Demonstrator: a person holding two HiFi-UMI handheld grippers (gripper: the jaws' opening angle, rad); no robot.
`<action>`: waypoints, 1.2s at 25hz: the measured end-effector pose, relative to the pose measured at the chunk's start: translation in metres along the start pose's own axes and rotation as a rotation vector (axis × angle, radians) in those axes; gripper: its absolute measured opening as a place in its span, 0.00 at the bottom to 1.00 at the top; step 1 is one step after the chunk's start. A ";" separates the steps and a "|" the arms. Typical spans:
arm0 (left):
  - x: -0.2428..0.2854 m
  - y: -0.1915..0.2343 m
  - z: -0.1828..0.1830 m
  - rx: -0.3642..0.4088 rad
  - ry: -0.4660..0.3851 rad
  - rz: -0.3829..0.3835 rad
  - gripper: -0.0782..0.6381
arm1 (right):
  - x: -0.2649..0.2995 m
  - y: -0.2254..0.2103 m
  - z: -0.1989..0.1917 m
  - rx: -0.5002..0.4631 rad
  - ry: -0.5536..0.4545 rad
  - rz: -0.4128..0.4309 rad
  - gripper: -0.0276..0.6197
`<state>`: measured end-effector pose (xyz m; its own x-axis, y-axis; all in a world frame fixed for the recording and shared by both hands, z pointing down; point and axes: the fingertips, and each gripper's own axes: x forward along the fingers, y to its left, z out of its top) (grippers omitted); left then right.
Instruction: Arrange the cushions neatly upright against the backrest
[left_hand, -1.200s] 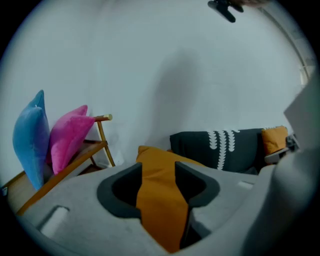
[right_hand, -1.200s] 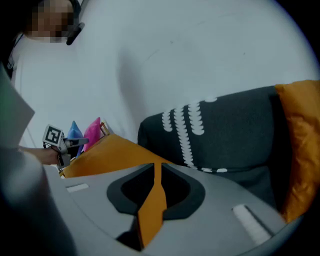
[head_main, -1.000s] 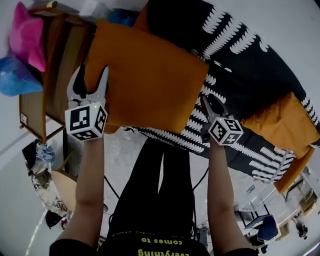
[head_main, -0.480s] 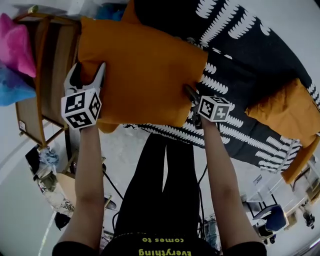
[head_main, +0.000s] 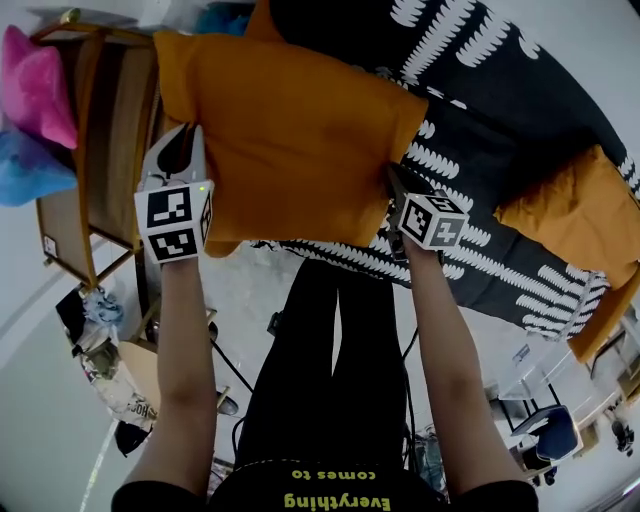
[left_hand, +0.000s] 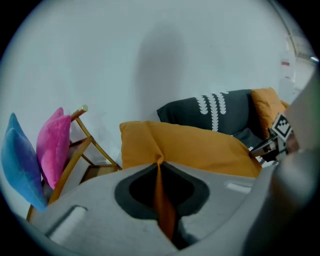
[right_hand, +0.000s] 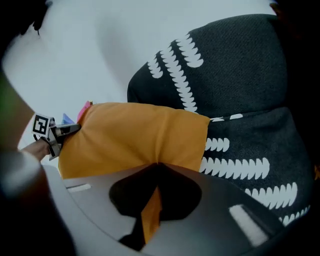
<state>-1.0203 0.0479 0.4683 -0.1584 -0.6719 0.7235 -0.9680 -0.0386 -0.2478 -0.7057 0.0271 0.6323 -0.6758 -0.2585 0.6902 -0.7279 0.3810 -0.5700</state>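
A large orange cushion (head_main: 290, 140) lies flat on the black sofa with white leaf print (head_main: 480, 100). My left gripper (head_main: 185, 142) is shut on the cushion's left edge. In the left gripper view a fold of orange fabric (left_hand: 165, 210) is pinched between the jaws of the left gripper (left_hand: 159, 165), which have just been closing. My right gripper (head_main: 392, 180) is shut on the cushion's right edge. The right gripper view shows the orange fabric (right_hand: 135, 135) pressed between the jaws of the right gripper (right_hand: 156, 167), which have also just been closing.
A second orange cushion (head_main: 565, 215) lies at the sofa's right end. A black patterned back cushion (left_hand: 210, 110) stands behind. To the left is a wooden chair (head_main: 100, 130) bearing a pink cushion (head_main: 35, 85) and a blue cushion (head_main: 25, 165). Clutter lies on the floor at lower left.
Both grippers stood open beside the orange cushion's edges. They have since moved onto those edges and their jaws have shut on the fabric.
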 end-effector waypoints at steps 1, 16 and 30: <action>-0.007 -0.001 0.002 -0.022 -0.015 -0.004 0.13 | -0.009 0.002 0.003 0.016 -0.033 0.007 0.07; -0.046 -0.105 0.100 -0.171 -0.380 -0.267 0.12 | -0.234 -0.036 0.120 -0.092 -0.639 -0.216 0.07; 0.113 -0.199 0.088 -0.205 -0.348 -0.405 0.17 | -0.213 -0.160 0.091 -0.211 -0.489 -0.520 0.08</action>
<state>-0.8279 -0.0855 0.5423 0.2726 -0.8390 0.4710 -0.9617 -0.2226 0.1600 -0.4564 -0.0595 0.5361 -0.2604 -0.7987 0.5425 -0.9635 0.2515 -0.0922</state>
